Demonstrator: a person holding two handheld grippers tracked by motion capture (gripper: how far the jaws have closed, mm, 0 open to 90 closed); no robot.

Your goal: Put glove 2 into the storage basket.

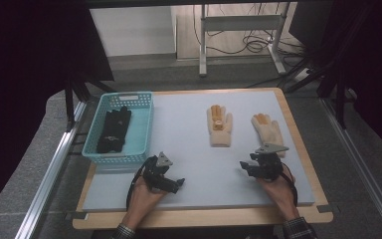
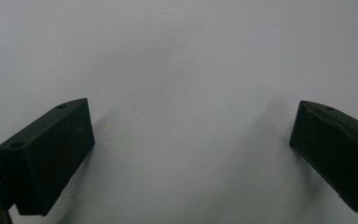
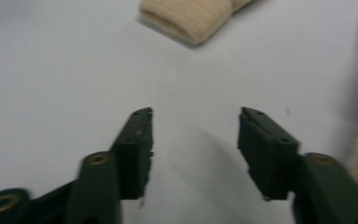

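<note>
Resting low on the grey mat, your left gripper and right gripper both gape wide and empty, 2 beige gloves lying ahead, a black glove in the blue basket.

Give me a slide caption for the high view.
Two hand-held tongs, left and right, open over a grey mat; black gloves in a blue basket, two beige gloves beside.

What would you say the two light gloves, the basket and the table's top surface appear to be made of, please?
Light gloves: beige knit fabric, likely; a ribbed cuff shows in the right gripper view.
Basket: turquoise moulded plastic, judging by its lattice walls.
Table's top surface: matte pale grey mat, material unclear, over a wood-look board.
</note>
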